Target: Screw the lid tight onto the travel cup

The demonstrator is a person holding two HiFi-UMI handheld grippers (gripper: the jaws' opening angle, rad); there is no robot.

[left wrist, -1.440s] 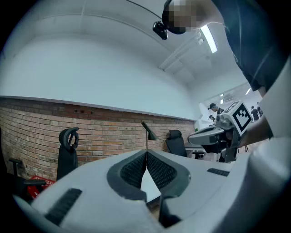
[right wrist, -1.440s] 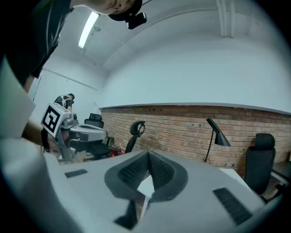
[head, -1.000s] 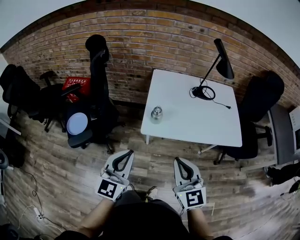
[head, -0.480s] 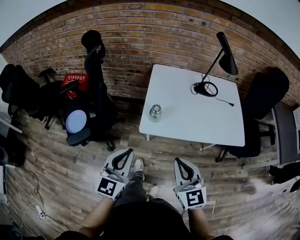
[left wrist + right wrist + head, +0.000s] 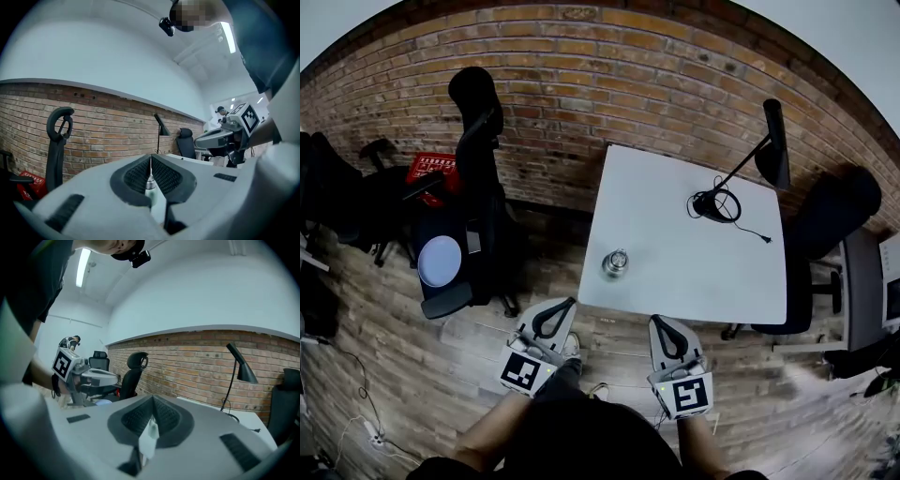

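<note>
The travel cup stands upright on the white desk, near the desk's 7 o'clock corner; whether its lid is seated cannot be made out. The left hand-held gripper has its jaws pressed together on nothing, and the cup lies apart from it at about 1 o'clock. The right hand-held gripper is likewise fully closed and empty, with the cup at its 11 o'clock. A black lamp sits toward the desk's 1 o'clock corner, and a black office chair stands at the desk's 9 o'clock
</note>
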